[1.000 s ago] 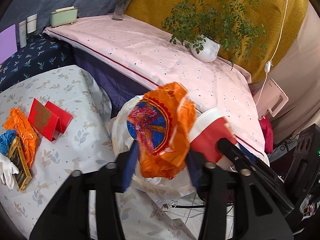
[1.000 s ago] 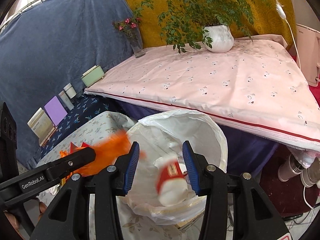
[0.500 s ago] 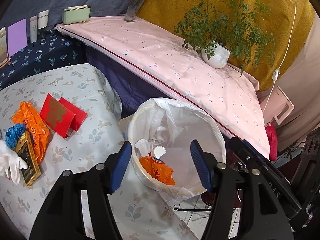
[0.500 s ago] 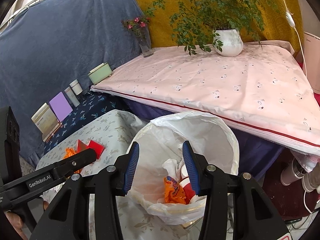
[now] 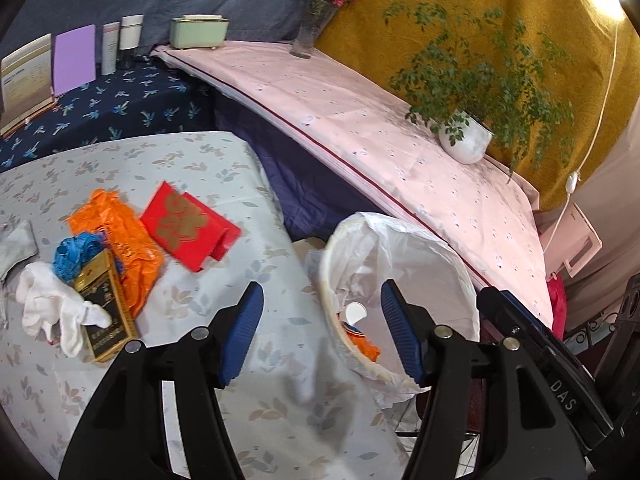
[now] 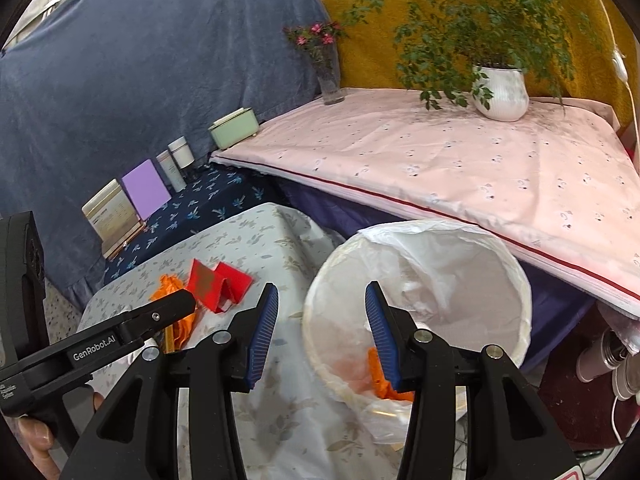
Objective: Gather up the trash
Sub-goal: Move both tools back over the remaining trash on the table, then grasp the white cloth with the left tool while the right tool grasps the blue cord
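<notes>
Left gripper [image 5: 322,330] has its jaws spread wide with nothing between the blue pads [image 5: 244,332], hovering over the edge of the floral-cloth table [image 5: 192,160], right where it meets the bin. Right gripper [image 6: 320,328] is likewise wide open and empty, pointed at the near rim of the white-lined trash bin [image 6: 516,272], which stands just beside the table edge. Inside the bin: an orange wrapper [image 5: 360,340] and a white cup bottom [image 5: 355,312], low against the near wall. Judged step: between drops, both tools free, next pickup not yet started. Trash left on the table, well left of the left gripper: a red folded card [image 5: 188,228], an orange plastic bag [image 5: 120,236], a blue crumpled wad [image 5: 74,252] on top of the bag, a gold-and-black box [image 5: 106,312] touching the bag, and a white glove [image 5: 52,304] overlapping the box. A grey cloth scrap [image 5: 16,244] lies at the far left edge. Next move likely calls for swinging the left gripper left and down to the red card, the nearest piece; it lies flat, so a finger would need to get under a raised fold. In the right view the left tool's body [image 6: 100,340] sits low left, angled toward the pile. Both tools are tilted forward and down at the table-bin boundary.
</notes>
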### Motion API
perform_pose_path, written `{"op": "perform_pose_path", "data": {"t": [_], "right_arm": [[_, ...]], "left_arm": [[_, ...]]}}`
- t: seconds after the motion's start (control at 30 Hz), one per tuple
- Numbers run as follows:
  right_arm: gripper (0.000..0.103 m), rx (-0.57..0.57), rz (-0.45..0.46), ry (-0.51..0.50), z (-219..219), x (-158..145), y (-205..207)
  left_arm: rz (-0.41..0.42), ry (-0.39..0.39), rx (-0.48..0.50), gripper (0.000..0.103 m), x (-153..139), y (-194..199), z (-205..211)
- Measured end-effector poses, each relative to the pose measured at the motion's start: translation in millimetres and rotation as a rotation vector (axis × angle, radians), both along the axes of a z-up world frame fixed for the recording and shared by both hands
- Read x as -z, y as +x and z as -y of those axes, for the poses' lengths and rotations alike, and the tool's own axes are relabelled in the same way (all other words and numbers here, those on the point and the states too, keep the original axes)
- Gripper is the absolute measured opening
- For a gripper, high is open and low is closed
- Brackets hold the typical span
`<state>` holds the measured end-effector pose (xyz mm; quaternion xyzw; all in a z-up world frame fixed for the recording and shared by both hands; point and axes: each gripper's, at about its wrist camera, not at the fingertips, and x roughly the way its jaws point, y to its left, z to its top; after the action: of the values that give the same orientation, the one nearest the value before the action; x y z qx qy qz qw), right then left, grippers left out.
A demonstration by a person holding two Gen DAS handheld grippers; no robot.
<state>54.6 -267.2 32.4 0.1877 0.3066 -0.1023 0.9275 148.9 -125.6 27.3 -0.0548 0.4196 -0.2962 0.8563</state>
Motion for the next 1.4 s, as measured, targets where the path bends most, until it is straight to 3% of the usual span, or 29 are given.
{"op": "perform_pose_path", "data": {"t": [0.13,0.2,0.77,1.23,1.33,1.4], "right_arm": [[0.044,-0.037,-0.004,-0.003,-18.2,-0.8,9.6],[0.044,-0.056,-0.007,-0.004,-27.7,-0.9,14.4],[0.045,-0.203,-0.051,-0.007,-105.5,13.8,58.8],[0.045,-0.272,-0.090,0.000,-142.5,30.7,94.4],[0.045,-0.284,-0.096,0.000,-149.0,33.4,100.2],[0.045,-0.295,-0.100,-0.001,-154.8,34.8,103.0]], "left_arm": [[-0.001,0.000,-0.048,0.061,2.4,4.6,-22.4],[0.002,-0.003,-0.081,0.069,3.7,6.7,-35.5],[-0.041,0.061,-0.343,0.080,35.5,24.9,-146.7],[-0.160,0.088,-0.438,0.078,76.8,55.6,-187.5],[-0.174,0.085,-0.425,0.072,81.1,61.8,-186.4],[-0.186,0.076,-0.405,0.060,83.9,65.1,-184.9]]}}
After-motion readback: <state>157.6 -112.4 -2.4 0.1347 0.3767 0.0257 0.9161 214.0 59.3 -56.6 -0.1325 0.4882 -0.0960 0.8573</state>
